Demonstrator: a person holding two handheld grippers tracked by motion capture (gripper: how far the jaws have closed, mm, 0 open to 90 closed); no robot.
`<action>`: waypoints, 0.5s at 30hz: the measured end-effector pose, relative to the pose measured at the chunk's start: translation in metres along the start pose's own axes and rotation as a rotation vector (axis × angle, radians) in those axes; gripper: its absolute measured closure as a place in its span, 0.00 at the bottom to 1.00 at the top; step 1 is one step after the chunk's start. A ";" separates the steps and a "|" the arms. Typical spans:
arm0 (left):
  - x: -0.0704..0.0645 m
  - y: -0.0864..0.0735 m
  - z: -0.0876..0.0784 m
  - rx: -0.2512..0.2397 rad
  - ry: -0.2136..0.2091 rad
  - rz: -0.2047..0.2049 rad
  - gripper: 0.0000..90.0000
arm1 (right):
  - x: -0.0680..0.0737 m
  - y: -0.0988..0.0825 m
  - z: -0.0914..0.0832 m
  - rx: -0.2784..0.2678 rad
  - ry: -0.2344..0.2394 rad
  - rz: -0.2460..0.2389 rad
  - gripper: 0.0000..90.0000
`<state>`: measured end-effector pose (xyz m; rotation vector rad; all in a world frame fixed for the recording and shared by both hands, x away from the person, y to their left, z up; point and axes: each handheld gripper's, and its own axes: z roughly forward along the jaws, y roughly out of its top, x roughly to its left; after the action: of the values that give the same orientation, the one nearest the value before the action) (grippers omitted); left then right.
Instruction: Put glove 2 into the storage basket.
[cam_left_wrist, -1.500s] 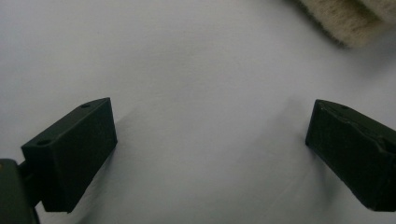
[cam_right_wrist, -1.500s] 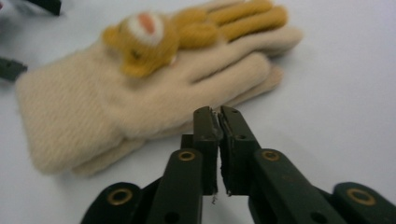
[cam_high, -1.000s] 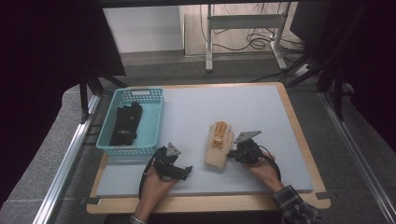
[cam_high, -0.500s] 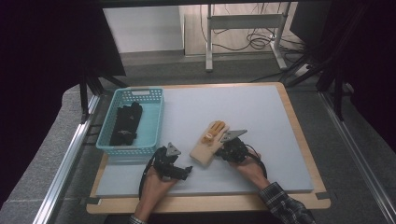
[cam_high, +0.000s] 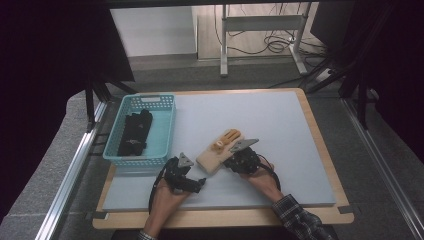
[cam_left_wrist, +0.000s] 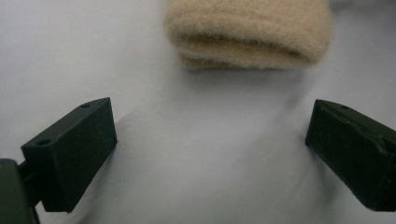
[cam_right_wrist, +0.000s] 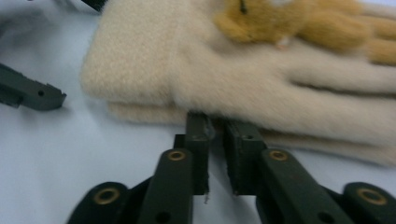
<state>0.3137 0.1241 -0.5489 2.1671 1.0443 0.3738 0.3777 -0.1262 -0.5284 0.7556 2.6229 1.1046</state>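
Glove (cam_high: 218, 151) lies flat on the pale surface (cam_high: 280, 125), cream and fuzzy with orange-brown finger ends (cuff toward the person), near the front edge between the two grippers. Basket (cam_high: 160, 132), turquoise plastic, stands at the surface's left side, well apart from the glove, with dark items (cam_high: 134, 134) in it. Left gripper (cam_left_wrist: 210, 154) rests on the surface just short of the cuff; its fingers (cam_left_wrist: 70, 149) stand wide apart with nothing between them. Right gripper (cam_right_wrist: 215, 140) sits at the glove's side edge; its fingers (cam_right_wrist: 198, 140) have just been opening to a narrow gap, their tips against the edge, nothing pinched that I can make out.
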 end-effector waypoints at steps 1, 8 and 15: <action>0.000 0.000 0.000 0.000 0.000 0.000 0.02 | -0.001 -0.001 -0.002 -0.002 -0.007 0.001 0.82; 0.000 0.000 0.000 0.000 0.000 0.000 0.02 | -0.011 -0.014 -0.028 -0.017 -0.069 0.017 0.54; 0.000 0.000 0.000 -0.001 0.000 -0.001 0.02 | -0.021 -0.029 -0.050 -0.020 -0.134 0.034 0.31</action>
<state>0.3136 0.1240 -0.5490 2.1657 1.0446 0.3745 0.3662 -0.1851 -0.5144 0.8431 2.4933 1.0488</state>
